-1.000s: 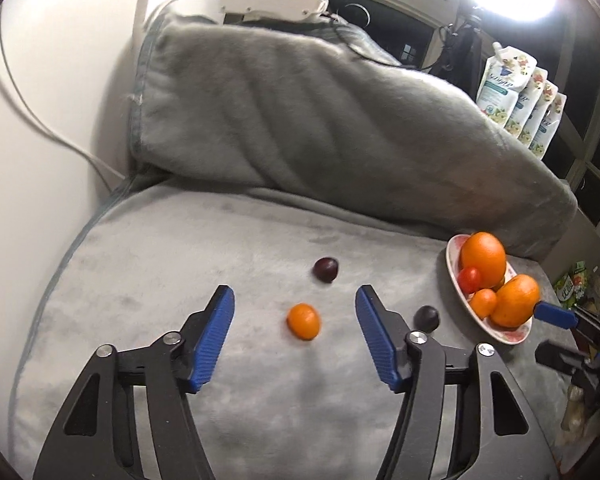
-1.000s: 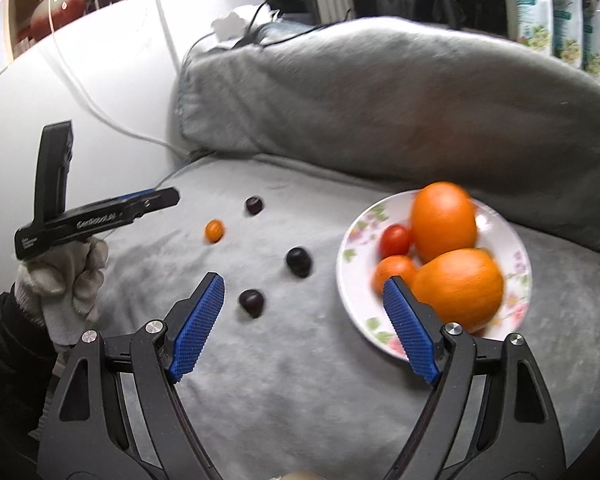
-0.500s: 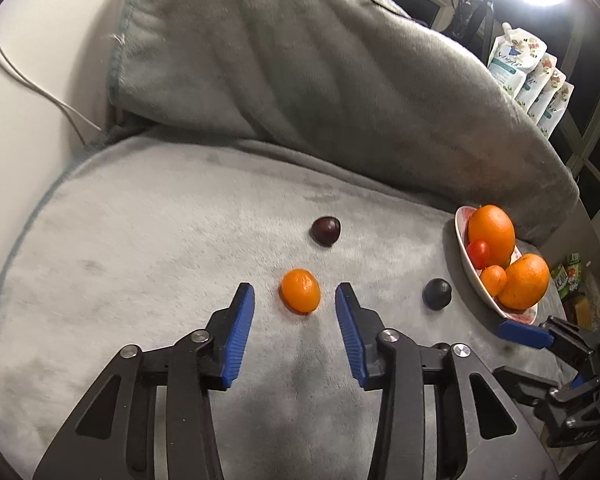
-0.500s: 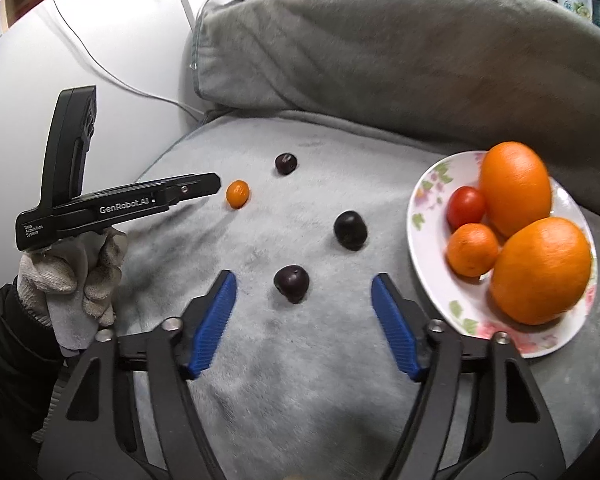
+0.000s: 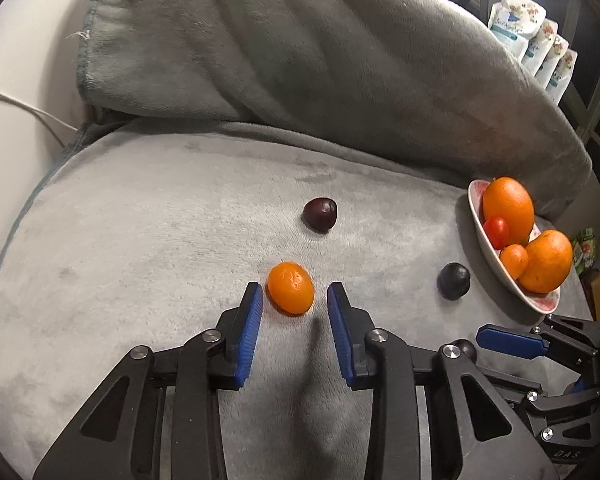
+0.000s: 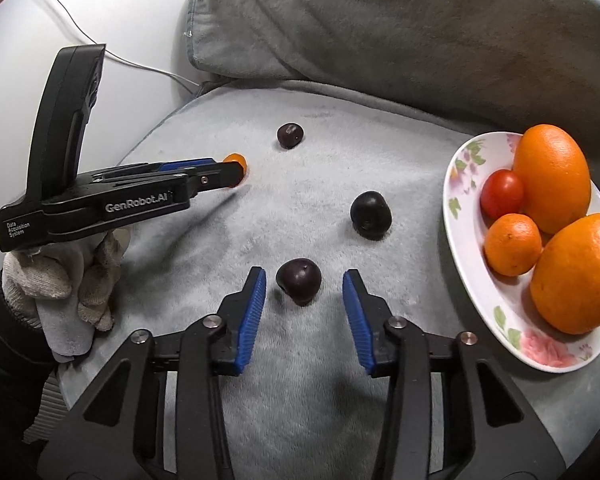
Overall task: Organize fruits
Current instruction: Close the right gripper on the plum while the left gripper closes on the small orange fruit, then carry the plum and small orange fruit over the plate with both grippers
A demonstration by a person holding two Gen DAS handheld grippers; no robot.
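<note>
Now that both hands have dropped in closer, I've got a fruit lined up in each: the left gripper [image 5: 294, 306] straddles the small orange [image 5: 291, 287] and the right gripper [image 6: 304, 286] brackets the near plum [image 6: 299, 280]. Both sets of jaws have just been closing, but there's a sliver of blanket [image 5: 140, 240] showing on either side, so neither is clamped yet. Two more plums [image 6: 371, 215] sit farther out, and the plate [image 6: 466, 216] on the right already holds four fruits. Looks like a double pickup, then over to the plate.
</note>
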